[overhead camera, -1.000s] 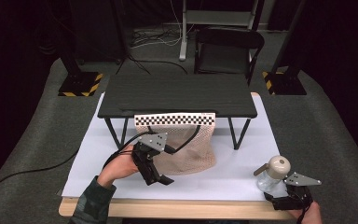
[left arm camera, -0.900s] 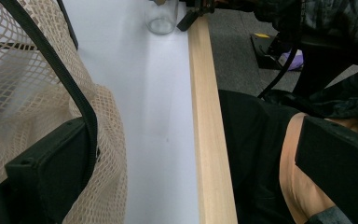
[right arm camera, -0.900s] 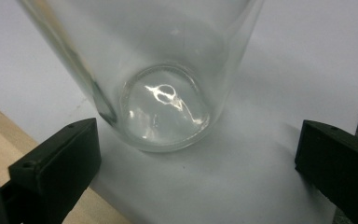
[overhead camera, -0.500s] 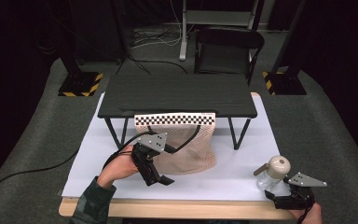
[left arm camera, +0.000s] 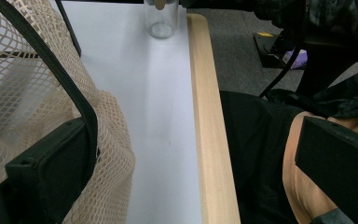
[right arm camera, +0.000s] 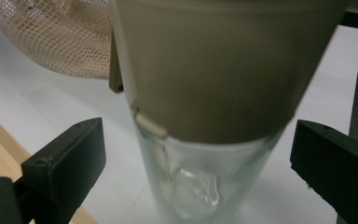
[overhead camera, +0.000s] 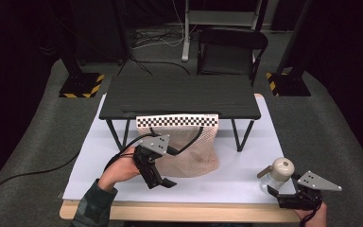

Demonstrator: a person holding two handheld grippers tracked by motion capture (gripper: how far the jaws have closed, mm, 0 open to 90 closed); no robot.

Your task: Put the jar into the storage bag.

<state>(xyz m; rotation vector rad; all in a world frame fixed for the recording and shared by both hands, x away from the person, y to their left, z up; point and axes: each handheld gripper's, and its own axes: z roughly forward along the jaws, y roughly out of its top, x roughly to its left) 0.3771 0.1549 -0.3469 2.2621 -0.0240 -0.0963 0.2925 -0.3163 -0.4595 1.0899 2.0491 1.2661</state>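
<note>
A beige mesh bag [overhead camera: 189, 151] with a black strap lies on the white table top [overhead camera: 246, 161], partly under a small black table [overhead camera: 179, 97]. My left gripper [overhead camera: 163, 182] sits at the bag's near left side, jaws wide open. In the left gripper view the mesh bag [left arm camera: 23, 102] drapes against the left jaw, with nothing between the jaws of the gripper [left arm camera: 191, 172]. A clear glass bottle [overhead camera: 278, 176] with a beige lid [right arm camera: 214, 60] stands at the near right. My right gripper [right arm camera: 200, 163] is open with a jaw on each side of the bottle [right arm camera: 196, 186], not touching it.
A checkered strip [overhead camera: 177, 120] runs along the small table's front edge. The wooden table edge [left arm camera: 209, 140] is close to both grippers. A dark chair [overhead camera: 231, 52] and stands with yellow-black feet are on the floor behind.
The right gripper has shifted very slightly to the right beside the bottle. The left gripper and the bag have not moved.
</note>
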